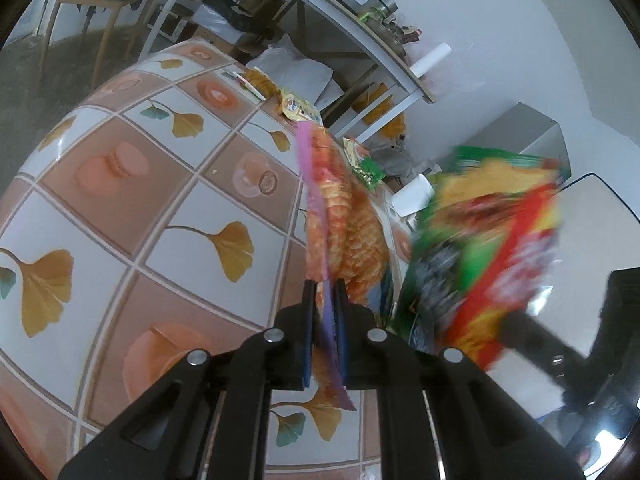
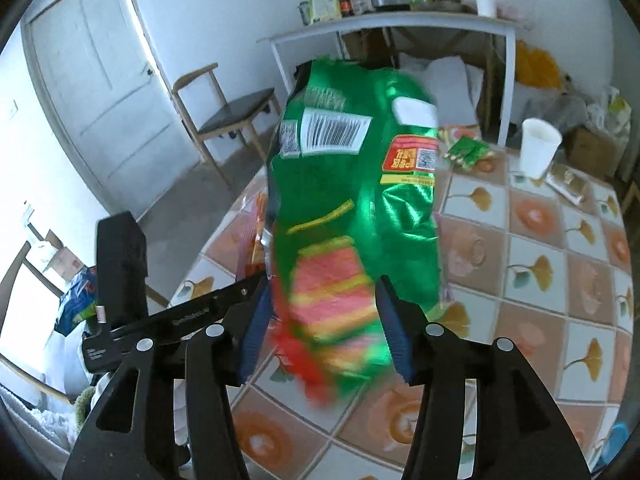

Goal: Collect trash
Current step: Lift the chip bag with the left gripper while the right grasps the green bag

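Note:
My left gripper (image 1: 324, 284) is shut on the lower edge of an orange and pink snack bag (image 1: 340, 216), which stands upright above the tiled tablecloth (image 1: 160, 208). To its right a large green, red and yellow chip bag (image 1: 488, 240) shows blurred. In the right wrist view that green bag (image 2: 352, 168) hangs between the jaws of my right gripper (image 2: 324, 292). The jaws stand apart, and the blue pads (image 2: 394, 324) do not press on it. Its lower end is blurred. The left gripper's body (image 2: 120, 264) sits at the left, with the orange bag's edge (image 2: 256, 240) behind the green bag.
A white paper cup (image 2: 538, 148), small green wrappers (image 2: 468, 150) and a pale wrapper (image 2: 568, 184) lie at the table's far side. A yellow wrapper (image 1: 298, 108) lies near the far edge. Beyond stand a wooden chair (image 2: 228, 108) and a cluttered white side table (image 2: 384, 24).

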Motion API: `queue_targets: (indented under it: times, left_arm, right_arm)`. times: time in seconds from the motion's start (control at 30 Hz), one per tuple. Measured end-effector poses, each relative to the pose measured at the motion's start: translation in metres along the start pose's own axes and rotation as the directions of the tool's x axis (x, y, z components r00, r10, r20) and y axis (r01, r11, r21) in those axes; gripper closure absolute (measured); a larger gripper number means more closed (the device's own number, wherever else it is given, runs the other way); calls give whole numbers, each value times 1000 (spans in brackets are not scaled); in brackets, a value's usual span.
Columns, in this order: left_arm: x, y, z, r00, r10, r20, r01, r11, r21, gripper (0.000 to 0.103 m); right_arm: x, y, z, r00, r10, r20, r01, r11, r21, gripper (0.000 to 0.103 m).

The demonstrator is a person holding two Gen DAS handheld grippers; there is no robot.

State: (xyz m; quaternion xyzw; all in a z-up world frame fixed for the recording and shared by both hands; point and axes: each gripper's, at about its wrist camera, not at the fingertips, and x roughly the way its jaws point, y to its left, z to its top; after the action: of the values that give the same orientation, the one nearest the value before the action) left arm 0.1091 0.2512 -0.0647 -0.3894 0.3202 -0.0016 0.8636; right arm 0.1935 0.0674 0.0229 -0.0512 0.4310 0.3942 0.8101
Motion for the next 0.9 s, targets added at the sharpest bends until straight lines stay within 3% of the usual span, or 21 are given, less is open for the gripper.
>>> queue_targets:
  times: [0.1,0.17,0.3,0.4,0.57,0.9]
  left_arm:
    - [-1,3,0,1000,-13,0,13,1000,-12,94]
    - [0,6,1,1000,-14,-1,14,1000,-19,94]
    - [4,15,3,1000,-21,-17,20,999,-44,94]
    - [6,18,3,999,-23,-23,22,998,-52,94]
    - [8,21,4,999,-26,-28,24,998,-57,94]
    - [10,21,4,999,-24,-31,22,998,-58,94]
  right_arm:
    - [11,-4,1,997,75,-26,-74,996,51,52]
    - [8,-3,-2,997,79,-26,-78,996,45,50]
    - [-2,5,-8,1000,20,-3,-20,999,-44,42]
    - [-3,15,-22,995,-95,13,96,984,-151,39]
    - [15,21,-52,945,-325,34,320,897,-306,39]
    - [67,11,-68,860,-508,58,480,764,-430,42]
